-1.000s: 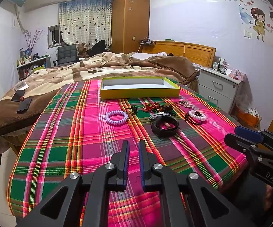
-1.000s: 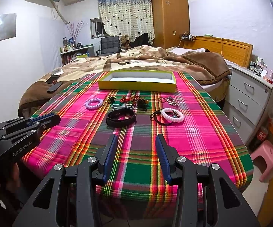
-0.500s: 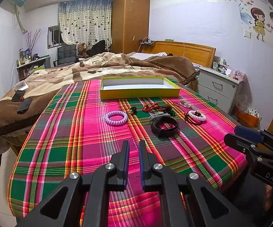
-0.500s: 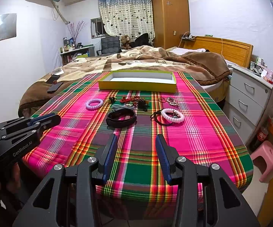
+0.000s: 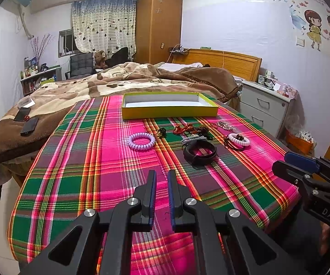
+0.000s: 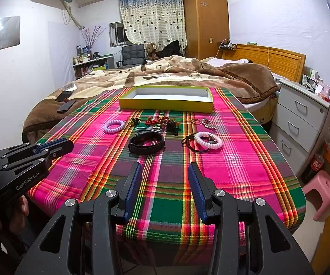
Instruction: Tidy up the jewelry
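Note:
An empty yellow box (image 5: 169,111) (image 6: 165,105) stands at the far end of the plaid-covered table (image 5: 85,160). In front of it lie a lilac spiral hair tie (image 5: 141,141) (image 6: 114,126), a black band (image 5: 199,152) (image 6: 146,142), a white spiral bracelet (image 5: 238,139) (image 6: 208,140) on a black cord, a tangle of red and dark beads (image 5: 185,128) and a silver piece (image 6: 207,122). My left gripper (image 5: 162,174) (image 6: 57,145) hovers over the near left edge, jaws a narrow gap apart, nothing between. My right gripper (image 6: 163,167) (image 5: 286,160) is wide open and empty, short of the black band.
A bed with a brown blanket (image 6: 187,71) runs behind the table, two phones (image 5: 26,121) on its near corner. White drawers (image 6: 302,119) and a pink stool (image 6: 323,190) stand to the right. The cloth's near half (image 6: 233,171) holds no objects.

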`<state>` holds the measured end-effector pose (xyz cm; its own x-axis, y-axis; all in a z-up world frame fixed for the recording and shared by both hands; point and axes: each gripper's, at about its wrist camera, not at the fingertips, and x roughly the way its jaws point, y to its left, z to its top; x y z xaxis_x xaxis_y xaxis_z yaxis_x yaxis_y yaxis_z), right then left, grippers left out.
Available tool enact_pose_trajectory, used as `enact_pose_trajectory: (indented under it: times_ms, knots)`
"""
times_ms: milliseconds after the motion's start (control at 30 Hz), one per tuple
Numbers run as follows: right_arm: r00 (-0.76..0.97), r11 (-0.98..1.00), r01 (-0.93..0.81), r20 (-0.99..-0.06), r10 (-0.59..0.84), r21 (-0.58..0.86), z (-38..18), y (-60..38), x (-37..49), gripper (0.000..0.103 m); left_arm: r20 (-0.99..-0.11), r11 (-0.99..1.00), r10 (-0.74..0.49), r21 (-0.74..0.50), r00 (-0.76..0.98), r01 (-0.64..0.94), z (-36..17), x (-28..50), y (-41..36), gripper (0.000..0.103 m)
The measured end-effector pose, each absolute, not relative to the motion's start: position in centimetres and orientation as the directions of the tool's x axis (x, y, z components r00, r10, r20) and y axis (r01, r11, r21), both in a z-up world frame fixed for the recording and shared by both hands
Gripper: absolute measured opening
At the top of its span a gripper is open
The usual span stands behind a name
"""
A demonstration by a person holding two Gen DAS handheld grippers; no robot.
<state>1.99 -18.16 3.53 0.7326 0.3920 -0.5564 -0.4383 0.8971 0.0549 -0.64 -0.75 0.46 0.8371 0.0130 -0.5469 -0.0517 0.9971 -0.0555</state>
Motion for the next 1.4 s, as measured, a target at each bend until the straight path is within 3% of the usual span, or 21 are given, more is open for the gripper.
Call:
enact_pose_trajectory:
  times_ms: [767, 1400]
  knots:
    - [0.727, 0.898, -0.436, -0.565, 0.391, 0.061, 3.4, -18.3, 2.4, 0.043, -0.565, 0.997, -0.012, -0.071, 0.825, -0.034, 0.0, 0.3, -0.5, 0.009]
    - [0.7, 0.903, -0.423, -0.608, 0.375, 0.07, 2.2, -18.9, 8.1, 0.043, -0.64, 0.991, -0.105, -0.131, 0.761, 0.026, -1.0, 7.3, -1.5, 0.009]
